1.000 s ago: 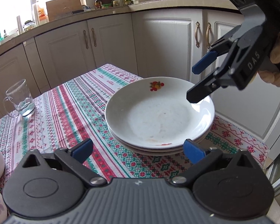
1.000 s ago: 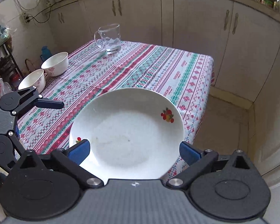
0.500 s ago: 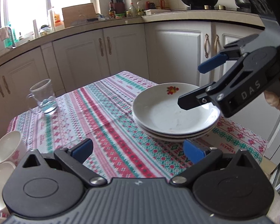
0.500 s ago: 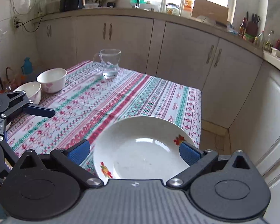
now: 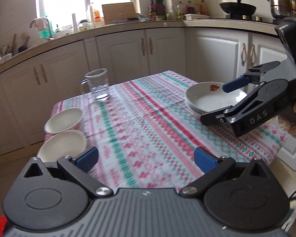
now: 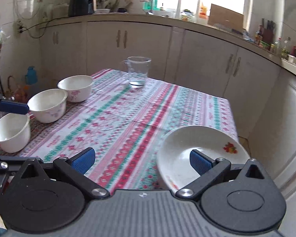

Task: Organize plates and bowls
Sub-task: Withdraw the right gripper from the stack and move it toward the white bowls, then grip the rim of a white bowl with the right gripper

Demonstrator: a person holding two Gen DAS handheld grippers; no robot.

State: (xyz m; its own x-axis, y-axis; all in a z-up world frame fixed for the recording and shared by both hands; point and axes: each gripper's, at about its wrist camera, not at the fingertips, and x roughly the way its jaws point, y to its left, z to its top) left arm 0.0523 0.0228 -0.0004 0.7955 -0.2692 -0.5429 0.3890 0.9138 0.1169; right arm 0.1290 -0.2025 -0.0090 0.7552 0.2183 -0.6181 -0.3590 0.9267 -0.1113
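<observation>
A stack of white plates (image 5: 211, 98) with a red flower print sits at the table's right corner; its top plate (image 6: 187, 144) is bare. Three white bowls (image 6: 76, 86) (image 6: 48, 104) (image 6: 10, 131) stand side by side along the left edge, and the left wrist view shows two of them (image 5: 64, 119) (image 5: 62, 145). My left gripper (image 5: 146, 158) is open and empty above the near edge of the cloth, with one of its blue pads (image 6: 12, 107) by the bowls. My right gripper (image 6: 142, 160) is open and empty, hovering by the near side of the plates (image 5: 221, 99).
A glass mug (image 5: 97, 86) with a little water stands at the far edge of the patterned tablecloth (image 5: 148, 122). Cream kitchen cabinets (image 6: 128, 45) and a cluttered counter surround the table. A hand (image 5: 292, 122) holds the right gripper's handle.
Both grippers have pulled back from the plate stack and turned left. The plates now sit to the right in each view and the bowls have come into sight. Both jaws stayed open.
</observation>
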